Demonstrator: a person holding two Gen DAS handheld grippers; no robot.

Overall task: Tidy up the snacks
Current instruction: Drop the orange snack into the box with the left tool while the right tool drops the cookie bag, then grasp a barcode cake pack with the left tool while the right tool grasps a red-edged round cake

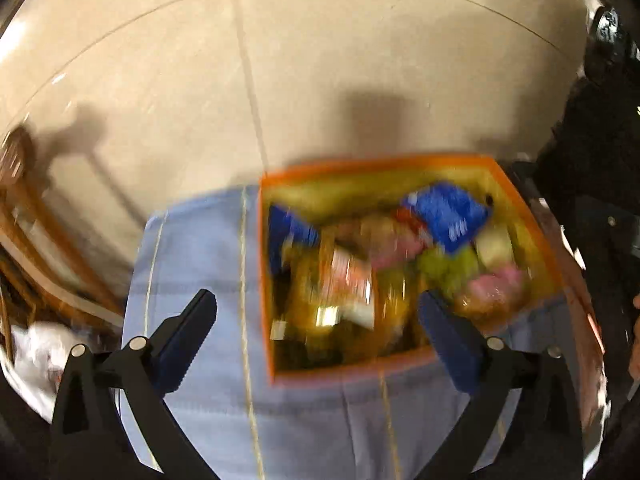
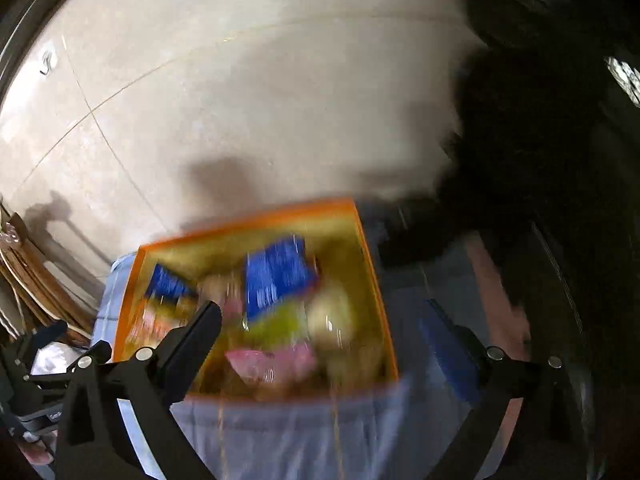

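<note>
Blur smears our left wrist view: snack packets (image 1: 400, 264) in the orange box (image 1: 265, 280) on the blue-clothed desk (image 1: 192, 264) stay unreadable, only 2 blue ones distinct. Left gripper (image 1: 316, 312) jaws spread wide, holding nothing. Right wrist view: box (image 2: 378, 292) and packets (image 2: 276, 280) equally smeared; right gripper (image 2: 324, 320) jaws released, empty, above the box's near edge.

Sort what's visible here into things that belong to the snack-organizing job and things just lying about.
Job:
- orange box full of snack packets
- blue packet on top of the pile
- pink packet
- left tongs and right tongs, both open and empty

Lying about:
- light blue cloth under the box
- wooden furniture on the tiled floor
</note>
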